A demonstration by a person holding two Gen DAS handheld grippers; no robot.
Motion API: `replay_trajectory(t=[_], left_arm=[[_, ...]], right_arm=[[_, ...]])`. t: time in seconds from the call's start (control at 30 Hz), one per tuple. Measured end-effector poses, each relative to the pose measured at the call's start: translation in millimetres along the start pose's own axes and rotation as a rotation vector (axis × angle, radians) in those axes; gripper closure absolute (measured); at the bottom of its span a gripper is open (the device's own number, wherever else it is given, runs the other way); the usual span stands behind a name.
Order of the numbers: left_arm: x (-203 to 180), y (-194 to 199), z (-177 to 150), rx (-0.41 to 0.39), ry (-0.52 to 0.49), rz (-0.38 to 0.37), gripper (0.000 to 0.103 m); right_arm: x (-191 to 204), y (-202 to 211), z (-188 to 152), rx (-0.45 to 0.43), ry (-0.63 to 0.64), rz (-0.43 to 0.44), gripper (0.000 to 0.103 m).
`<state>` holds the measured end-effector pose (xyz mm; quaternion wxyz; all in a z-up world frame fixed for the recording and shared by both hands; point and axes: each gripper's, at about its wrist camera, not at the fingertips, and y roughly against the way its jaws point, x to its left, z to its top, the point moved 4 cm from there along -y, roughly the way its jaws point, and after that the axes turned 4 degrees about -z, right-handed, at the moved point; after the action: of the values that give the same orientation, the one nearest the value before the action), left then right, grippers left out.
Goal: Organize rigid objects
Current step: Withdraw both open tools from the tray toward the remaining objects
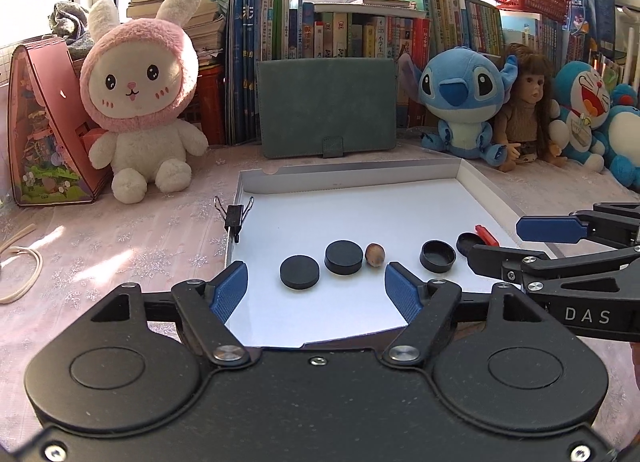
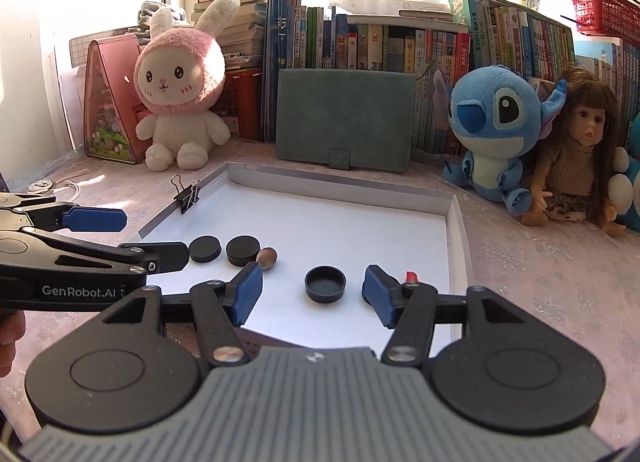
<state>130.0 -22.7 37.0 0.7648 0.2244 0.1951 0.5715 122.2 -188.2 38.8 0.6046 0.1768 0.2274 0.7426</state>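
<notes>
A white shallow tray [image 1: 352, 178] [image 2: 340, 182] lies on the table. In it sit two flat black discs [image 1: 299, 271] [image 1: 344, 257], a brown nut [image 1: 375, 254], an upturned black cap [image 1: 438, 256], a second black cap [image 1: 467, 241] and a small red piece [image 1: 486, 235]. A black binder clip [image 1: 235, 216] grips the tray's left rim. My left gripper [image 1: 316, 290] is open and empty just before the discs. My right gripper [image 2: 314, 294] is open and empty, the upturned cap [image 2: 325, 284] between its fingers' line. The right finger hides part of the second cap.
A pink rabbit plush [image 1: 140, 94], a green case [image 1: 326, 106], a Stitch plush [image 1: 464, 102], a doll [image 1: 524, 110] and a row of books [image 1: 360, 30] stand behind the tray. A pink house-shaped box [image 1: 44, 122] stands at the left. A beige cord [image 1: 24, 270] lies at left.
</notes>
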Motion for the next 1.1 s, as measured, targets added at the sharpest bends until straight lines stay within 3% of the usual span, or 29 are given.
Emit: replay_trajectory(t=[0.37,0.77,1.1], left_arm=[[-7,32,-34,-0.02,0.02,-0.027,0.026],[-6,47,-84,-0.03,0.031,-0.033,0.022],[-3,27,-91,-0.002,0.063,-0.034,0.039]], right_arm=[[-4,34,-39,-0.014,0.067,0.007,0.029],[-12,53,-97,-0.021,0.078,0.167,0.027],[0,47,-106,-0.026,0.16,0.121,0.025]])
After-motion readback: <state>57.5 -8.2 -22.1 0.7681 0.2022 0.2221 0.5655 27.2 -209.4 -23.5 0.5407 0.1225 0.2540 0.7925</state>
